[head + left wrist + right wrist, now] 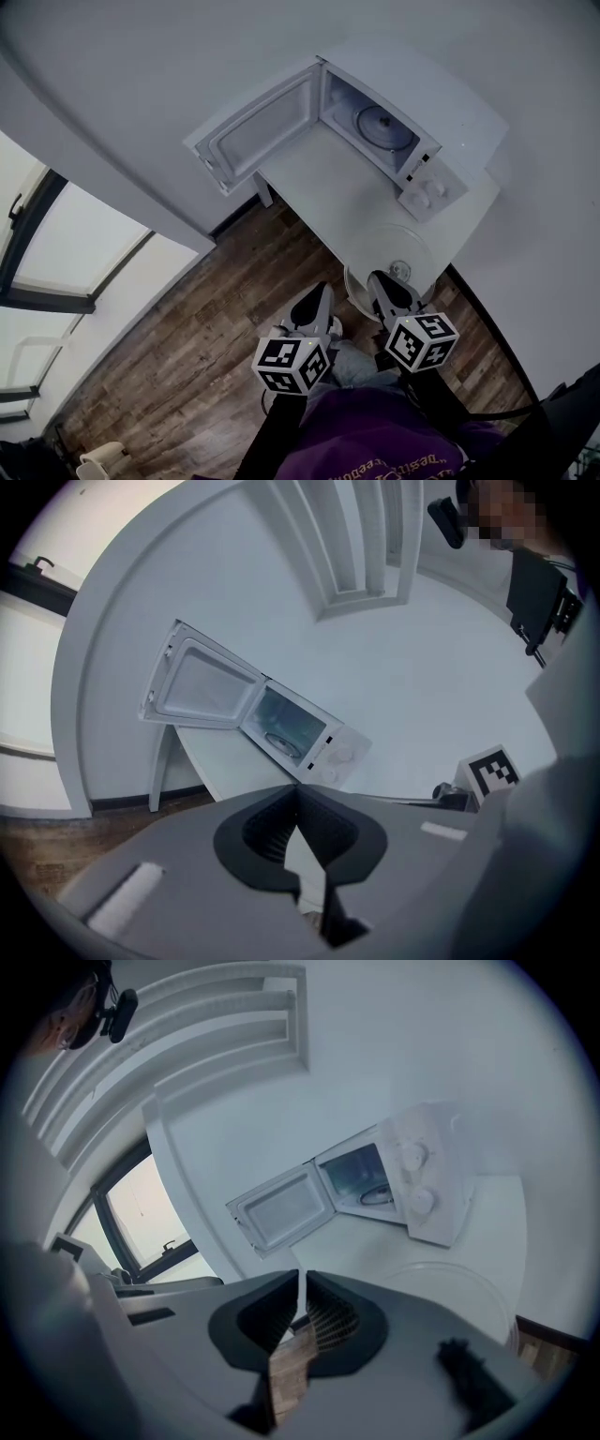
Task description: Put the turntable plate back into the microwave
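Plate lying flat at near table edge, seemingly overhanging, apart from open microwave; holding left gripper and right gripper closed and empty just short of it; risking nudging glass off, or chipping it against the doorway if tilted; finding no readable brand; shirt print too warped.

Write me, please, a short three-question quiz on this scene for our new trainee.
1. True or false: the door of the microwave stands open.
2. Where does the turntable plate lie? A) inside the microwave B) on the white table, outside the microwave C) on the floor
3. What do the left gripper and right gripper hold?
Key: 1 true; 2 B; 3 nothing, both are shut and empty.
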A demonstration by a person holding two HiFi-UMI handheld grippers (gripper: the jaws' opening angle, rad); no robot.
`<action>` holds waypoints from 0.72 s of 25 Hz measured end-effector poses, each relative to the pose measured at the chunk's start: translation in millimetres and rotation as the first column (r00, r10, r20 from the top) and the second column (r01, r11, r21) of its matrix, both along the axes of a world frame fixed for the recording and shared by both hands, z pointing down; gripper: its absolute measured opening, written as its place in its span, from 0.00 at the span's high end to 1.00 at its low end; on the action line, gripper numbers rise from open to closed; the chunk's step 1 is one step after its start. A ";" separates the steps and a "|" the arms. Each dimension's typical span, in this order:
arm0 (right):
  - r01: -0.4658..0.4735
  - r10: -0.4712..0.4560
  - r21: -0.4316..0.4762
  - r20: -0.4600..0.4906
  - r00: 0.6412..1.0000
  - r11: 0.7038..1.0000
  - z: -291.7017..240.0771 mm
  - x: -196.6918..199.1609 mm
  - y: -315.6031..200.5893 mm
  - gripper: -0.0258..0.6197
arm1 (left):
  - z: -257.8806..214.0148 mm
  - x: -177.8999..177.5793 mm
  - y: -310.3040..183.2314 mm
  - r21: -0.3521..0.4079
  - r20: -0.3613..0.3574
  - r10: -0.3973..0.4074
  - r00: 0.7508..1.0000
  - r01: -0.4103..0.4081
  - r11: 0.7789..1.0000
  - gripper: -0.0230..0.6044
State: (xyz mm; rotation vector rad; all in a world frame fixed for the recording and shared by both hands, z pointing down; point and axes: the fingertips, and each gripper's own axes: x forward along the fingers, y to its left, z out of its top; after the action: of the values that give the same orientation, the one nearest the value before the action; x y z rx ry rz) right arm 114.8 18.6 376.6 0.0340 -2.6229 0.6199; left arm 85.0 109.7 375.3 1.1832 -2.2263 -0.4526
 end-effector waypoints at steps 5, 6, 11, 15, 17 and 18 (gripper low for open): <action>0.054 -0.054 0.012 0.014 0.998 0.998 -5.3 -10.4 -16.4 0.94 | 0.6 -20.3 -30.5 -0.028 -0.002 0.042 0.999 -0.042 0.999 0.96; 0.048 -0.048 0.005 0.015 0.999 0.999 -4.5 -9.8 -21.9 0.94 | 1.4 -21.6 -38.1 -0.037 0.003 0.059 0.998 -0.059 0.998 0.96; -0.049 0.049 -0.020 0.017 0.999 0.999 0.2 0.2 -53.1 0.94 | 3.9 -16.8 -79.2 -0.071 0.033 0.182 0.983 -0.180 0.981 0.96; -0.164 0.165 -0.028 0.015 0.986 0.986 2.3 12.5 -78.8 0.94 | 5.6 -11.0 -109.9 -0.066 0.025 0.289 0.957 -0.287 0.956 0.95; -0.229 0.229 -0.024 0.014 0.973 0.973 2.8 19.8 -88.8 0.94 | 6.5 -9.4 -121.1 -0.060 0.013 0.341 0.940 -0.340 0.938 0.95; -0.264 0.264 -0.022 0.014 0.964 0.964 3.2 23.2 -93.4 0.94 | 6.7 -8.7 -126.2 -0.053 0.005 0.371 0.929 -0.370 0.927 0.94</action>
State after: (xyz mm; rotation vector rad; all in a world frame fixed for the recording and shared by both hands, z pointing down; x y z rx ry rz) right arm 138.0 -74.8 379.8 0.3804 -2.6493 0.7374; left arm 76.2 -16.5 382.1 1.5413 -1.9485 -0.2309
